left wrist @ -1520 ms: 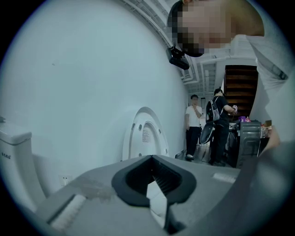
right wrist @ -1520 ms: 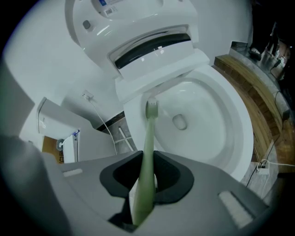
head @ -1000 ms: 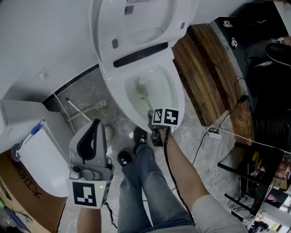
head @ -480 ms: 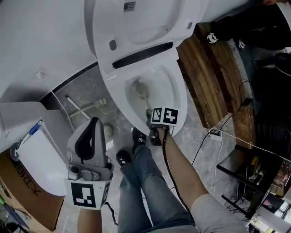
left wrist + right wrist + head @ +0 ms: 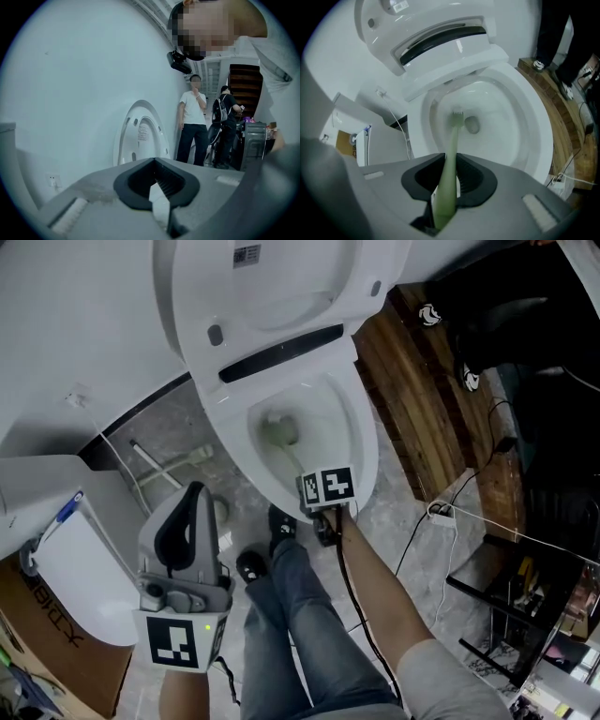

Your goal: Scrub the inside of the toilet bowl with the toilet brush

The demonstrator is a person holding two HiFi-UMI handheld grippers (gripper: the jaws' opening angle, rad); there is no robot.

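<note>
The white toilet bowl [image 5: 361, 442] stands with its lid [image 5: 272, 287] raised. My right gripper [image 5: 323, 491] hovers over the bowl's front rim, shut on the pale green handle of the toilet brush [image 5: 449, 159]. The brush head [image 5: 279, 434] is low inside the bowl, just left of the drain hole [image 5: 472, 124]. My left gripper [image 5: 185, 521] is held away at the lower left, pointing up. It is shut with nothing in it [image 5: 157, 185], and it faces the raised lid [image 5: 140, 136].
A white bin [image 5: 84, 568] and a cardboard box [image 5: 23, 652] stand at the left, with hoses [image 5: 169, 465] by the toilet base. Wooden flooring [image 5: 422, 399] and cables [image 5: 450, 512] lie to the right. My shoes [image 5: 281, 521] are before the bowl. Two people [image 5: 193, 126] stand nearby.
The head view has slid so the toilet sits a little further left. The right gripper and brush stay in the bowl, shifted slightly left. The left gripper has hardly moved.
</note>
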